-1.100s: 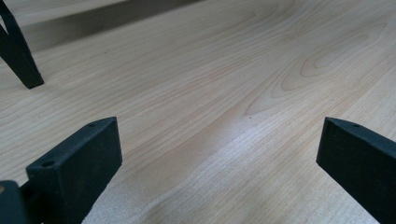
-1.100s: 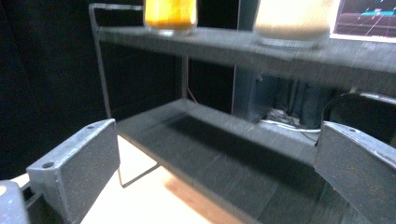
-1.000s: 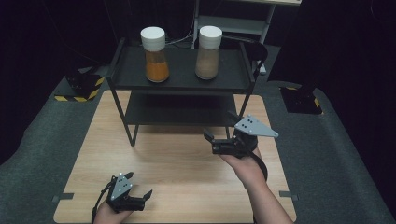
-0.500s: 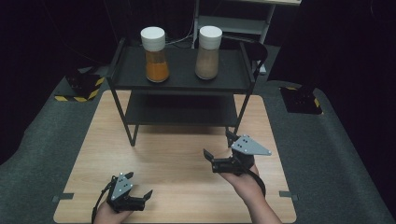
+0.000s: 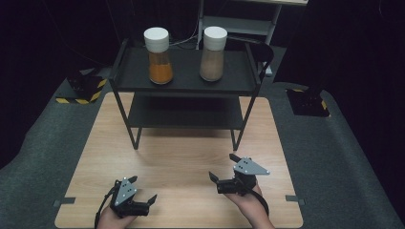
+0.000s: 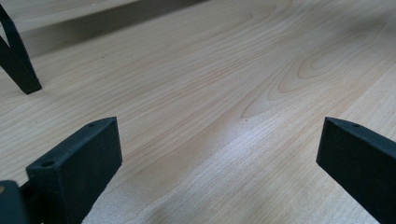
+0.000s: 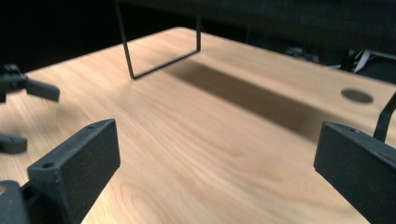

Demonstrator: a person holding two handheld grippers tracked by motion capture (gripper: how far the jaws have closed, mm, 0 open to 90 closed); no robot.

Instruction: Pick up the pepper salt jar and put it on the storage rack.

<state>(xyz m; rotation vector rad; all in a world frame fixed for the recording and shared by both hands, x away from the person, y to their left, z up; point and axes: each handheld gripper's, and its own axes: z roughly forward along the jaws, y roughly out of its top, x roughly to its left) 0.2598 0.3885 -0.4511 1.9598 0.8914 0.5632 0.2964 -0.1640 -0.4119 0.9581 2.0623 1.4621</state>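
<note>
Right gripper (image 5: 227, 171) has pulled back toward the bottom edge of the high view since the earlier frames, from mid-table near the shelf (image 5: 186, 86) down to lower right of centre; left gripper (image 5: 141, 192) hasn't budged, parked at lower left. Both are empty, jaws spread wide, confirmed in the left gripper view (image 6: 219, 154) and right gripper view (image 7: 217, 156) with bare wood between the jaws. Nearest things to work on are two white-capped jars on the shelf's top tier: orange jar (image 5: 158, 56) at upper centre-left, brown jar (image 5: 213, 54) just right of it, both upright, standing apart from each other. Both sit well apart from either gripper, higher in the frame and up on the raised tier, with the shelf's lower tier and an open stretch of table (image 5: 181, 157) in between. Right gripper points toward the left of the frame rather than at the jars; its own view catches the left gripper's jaws at its left edge and a shelf leg (image 7: 161, 37) at top. Risks, as a guess: any reach for a jar has to clear the raised lip along the shelf front, and a low approach could knock the frame and rock the tall jars; a grab up at the cap rather than the body could tip one; both grippers going in together could crowd each other in the gap between the jars.
</note>
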